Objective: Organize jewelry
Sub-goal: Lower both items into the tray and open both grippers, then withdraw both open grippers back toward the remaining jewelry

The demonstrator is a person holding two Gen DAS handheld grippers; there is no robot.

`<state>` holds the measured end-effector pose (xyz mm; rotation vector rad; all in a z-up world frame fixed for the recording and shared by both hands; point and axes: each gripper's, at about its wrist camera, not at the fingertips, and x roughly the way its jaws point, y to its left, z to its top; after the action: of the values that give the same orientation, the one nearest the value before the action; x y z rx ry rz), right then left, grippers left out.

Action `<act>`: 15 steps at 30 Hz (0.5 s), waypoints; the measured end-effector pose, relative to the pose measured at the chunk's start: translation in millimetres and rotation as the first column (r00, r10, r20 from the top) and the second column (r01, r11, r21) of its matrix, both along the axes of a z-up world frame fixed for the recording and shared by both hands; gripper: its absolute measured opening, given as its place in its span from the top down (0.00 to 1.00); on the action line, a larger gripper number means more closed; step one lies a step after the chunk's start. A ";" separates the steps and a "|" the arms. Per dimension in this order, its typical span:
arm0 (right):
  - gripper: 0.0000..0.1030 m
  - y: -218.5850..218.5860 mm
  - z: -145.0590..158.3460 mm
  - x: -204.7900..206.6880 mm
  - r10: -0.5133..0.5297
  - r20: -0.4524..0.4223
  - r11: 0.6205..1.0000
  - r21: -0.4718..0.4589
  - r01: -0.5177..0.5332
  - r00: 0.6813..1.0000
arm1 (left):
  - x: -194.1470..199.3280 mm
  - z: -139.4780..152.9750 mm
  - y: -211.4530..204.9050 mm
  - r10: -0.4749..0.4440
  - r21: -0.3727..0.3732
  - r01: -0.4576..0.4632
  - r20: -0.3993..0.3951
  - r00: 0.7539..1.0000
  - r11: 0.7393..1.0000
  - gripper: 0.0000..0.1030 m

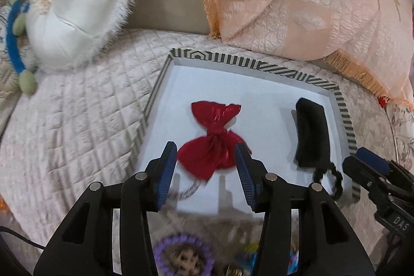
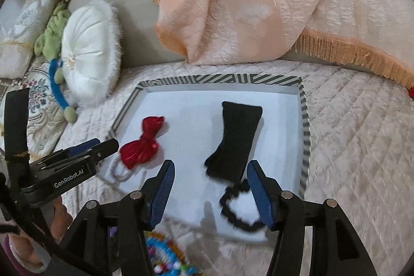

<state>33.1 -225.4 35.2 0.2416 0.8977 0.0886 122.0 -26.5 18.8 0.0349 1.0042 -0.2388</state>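
Hovering with jaws parted and empty over a striped-rim tray [image 2: 305, 120] on the bed, the left gripper [image 1: 207, 167] and right gripper [image 2: 209, 188] are facing a light, floppy red bow [image 1: 214, 139] and black bow [image 2: 238, 139], each likely best pinched at its bunched middle

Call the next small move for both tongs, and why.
Probably pull both tongs back toward the pile of beaded pieces at the near edge. The red bow hair tie and the black bow hair tie already lie flat in the striped tray, apart from each other. The left tongs and right tongs are open with nothing between the pads.
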 end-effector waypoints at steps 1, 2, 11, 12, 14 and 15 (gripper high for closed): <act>0.46 2.6 1.7 -5.6 0.000 0.001 1.000 0.001 0.000 1.000 | -7.0 3.2 2.5 0.001 0.000 -0.001 0.008 1.000 1.000 0.55; 0.46 4.4 2.8 -10.8 -0.002 0.000 1.000 -0.001 0.002 1.000 | -14.6 6.4 5.3 0.003 0.000 -0.003 0.018 1.000 1.000 0.55; 0.46 29.2 11.5 -72.8 0.029 0.007 1.000 -0.009 -0.029 1.000 | -85.4 21.6 21.5 0.011 0.028 -0.013 0.078 0.997 1.000 0.55; 0.46 31.2 11.4 -77.5 0.030 0.009 1.000 -0.006 -0.030 1.000 | -90.3 21.8 23.0 0.015 0.031 -0.018 0.082 0.997 0.999 0.55; 0.46 35.6 10.5 -89.7 0.039 0.006 0.999 -0.013 -0.038 0.999 | -104.6 22.2 26.4 0.020 0.033 -0.023 0.088 0.996 0.999 0.55; 0.46 38.0 10.3 -93.7 0.042 0.003 0.999 -0.020 -0.042 0.999 | -110.3 22.5 27.7 0.023 0.035 -0.026 0.090 0.996 0.999 0.55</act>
<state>-60.6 -187.4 45.5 0.2038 0.8996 0.1184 11.7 1.2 41.3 0.0660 0.9189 -0.1948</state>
